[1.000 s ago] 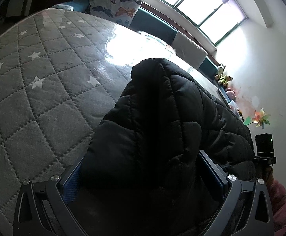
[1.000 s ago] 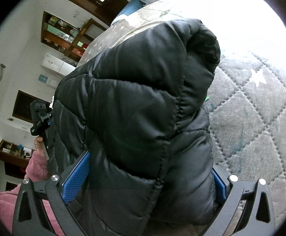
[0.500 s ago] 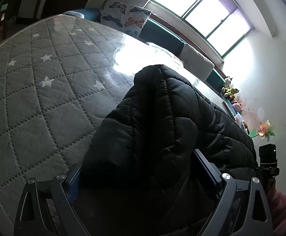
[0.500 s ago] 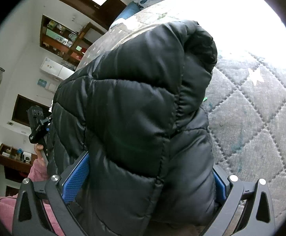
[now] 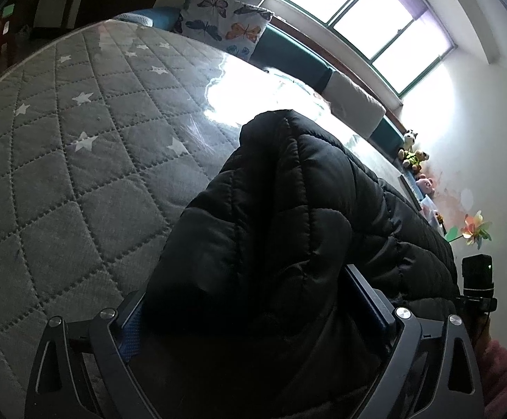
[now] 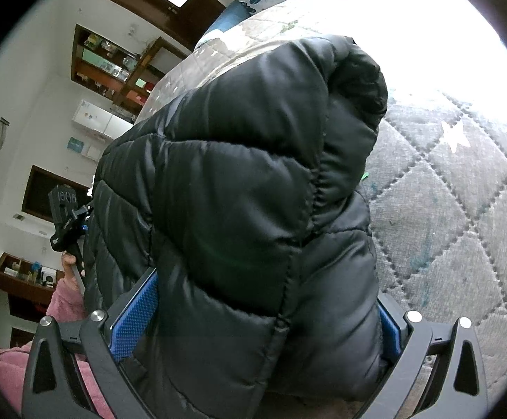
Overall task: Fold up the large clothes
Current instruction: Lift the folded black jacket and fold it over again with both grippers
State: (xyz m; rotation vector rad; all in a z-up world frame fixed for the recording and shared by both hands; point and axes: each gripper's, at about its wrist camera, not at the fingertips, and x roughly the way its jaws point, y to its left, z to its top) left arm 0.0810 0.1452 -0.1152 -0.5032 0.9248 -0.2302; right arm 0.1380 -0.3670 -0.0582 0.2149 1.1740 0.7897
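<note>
Left wrist: left gripper [image 5: 253, 317] clamps black puffer jacket [image 5: 288, 216]; right gripper [image 6: 253, 328] likewise, over quilted mattress [image 5: 61, 174]. Advice: keep both grips level, lay fold evenly.

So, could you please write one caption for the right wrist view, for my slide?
Right gripper clamps a bunched black puffer jacket above the grey star-quilted mattress.

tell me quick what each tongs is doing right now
Left tongs: shut on the black puffer jacket.
Right tongs: shut on the same jacket.
</note>
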